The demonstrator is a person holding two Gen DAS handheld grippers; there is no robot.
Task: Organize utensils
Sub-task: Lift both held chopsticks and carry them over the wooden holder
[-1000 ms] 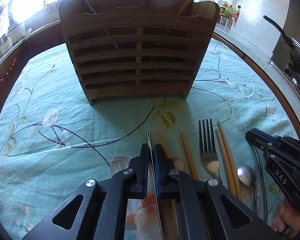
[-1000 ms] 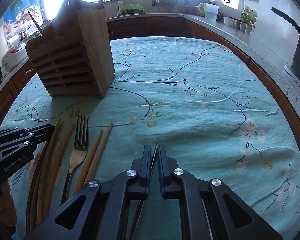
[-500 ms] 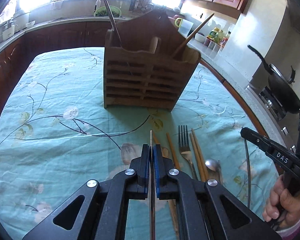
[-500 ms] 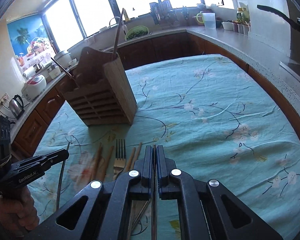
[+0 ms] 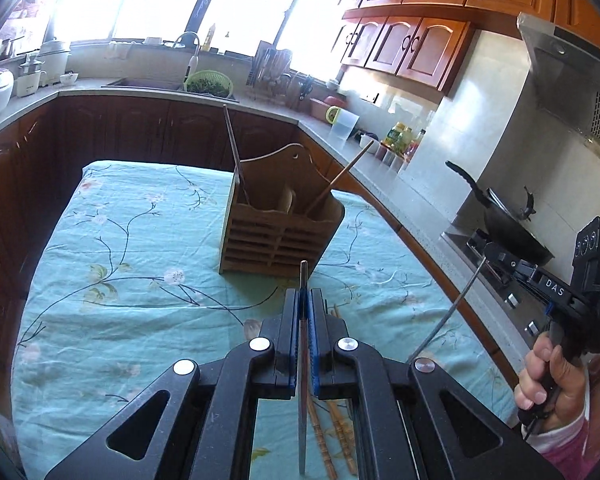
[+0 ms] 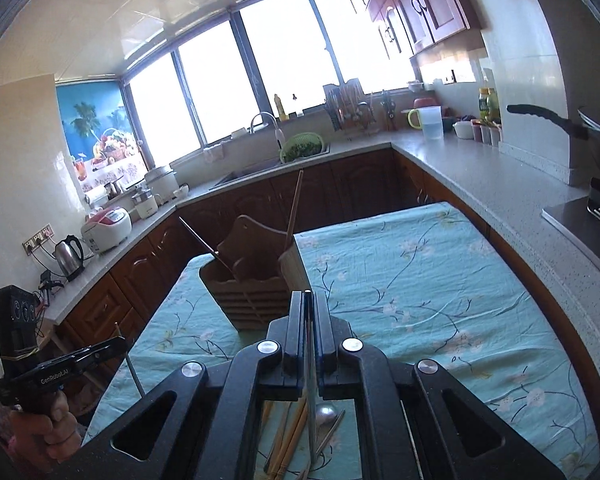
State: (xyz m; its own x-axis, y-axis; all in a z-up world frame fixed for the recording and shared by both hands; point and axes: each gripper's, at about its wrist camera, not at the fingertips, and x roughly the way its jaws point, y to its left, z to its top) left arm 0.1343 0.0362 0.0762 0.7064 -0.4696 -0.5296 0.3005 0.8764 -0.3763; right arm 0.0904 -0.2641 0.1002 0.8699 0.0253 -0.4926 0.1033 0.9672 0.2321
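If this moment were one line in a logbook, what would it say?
left tool: shut on thin utensil | right tool: shut on metal utensil | wooden holder: ahead on table

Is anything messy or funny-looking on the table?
Nothing is spilled or broken. The two sticks in the wooden holder lean out opposite ways, and spare chopsticks lie loose on the cloth. Each claw, left and right, pinches a thin utensil.

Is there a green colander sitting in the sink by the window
Yes, a green colander of leafy greens sits at the sink edge, below the faucet under the window.
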